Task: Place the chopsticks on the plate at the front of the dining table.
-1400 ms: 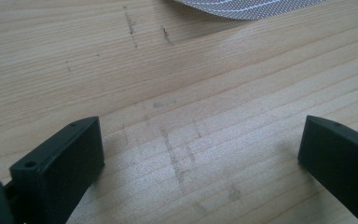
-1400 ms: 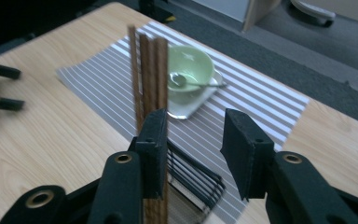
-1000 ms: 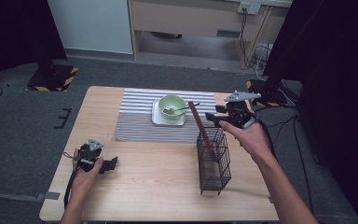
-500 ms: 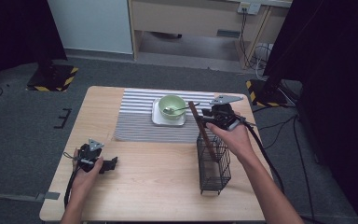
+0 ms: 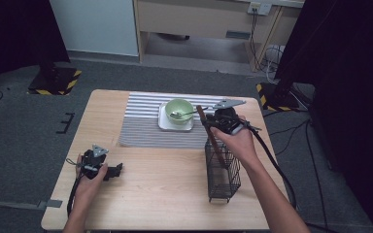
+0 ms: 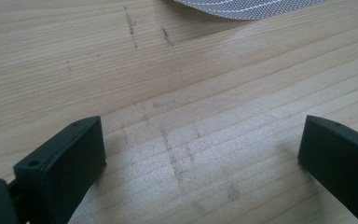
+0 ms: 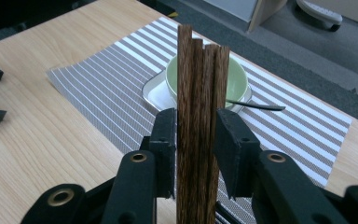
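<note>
At the table's (image 5: pixel 175 194) left side, near its front edge, we see the left hand (image 5: pixel 88 180) resting on the wood with the left gripper (image 5: pixel 118 170) pointing toward the right. In the left gripper view its jaws stand wide apart with only bare wood between them, and a corner of the mat (image 6: pixel 247 7) shows at the top.

The striped mat (image 5: pixel 141 126) lies toward the table's back edge, near the middle. On the mat's right part sits a square white plate (image 5: pixel 163 125), and on that a pale green bowl (image 5: pixel 179 108) with a spoon (image 5: pixel 190 113) lying in it, its handle reaching over the rim to the right.

Right of the plate we see the right hand (image 5: pixel 238 143) holding the right gripper (image 5: pixel 210 121) above the back end of a black wire basket (image 5: pixel 223 177), which stands near the table's right edge. The jaws are narrow, clamped on a bundle of dark wooden sticks (image 5: pixel 209 133). The sticks slant down into the basket, their tops rising above the jaws. In the right gripper view the sticks (image 7: pixel 200 116) stand upright between the two pads, both pads touching them, with the bowl (image 7: pixel 235 81) and spoon (image 7: pixel 256 106) behind.
</note>
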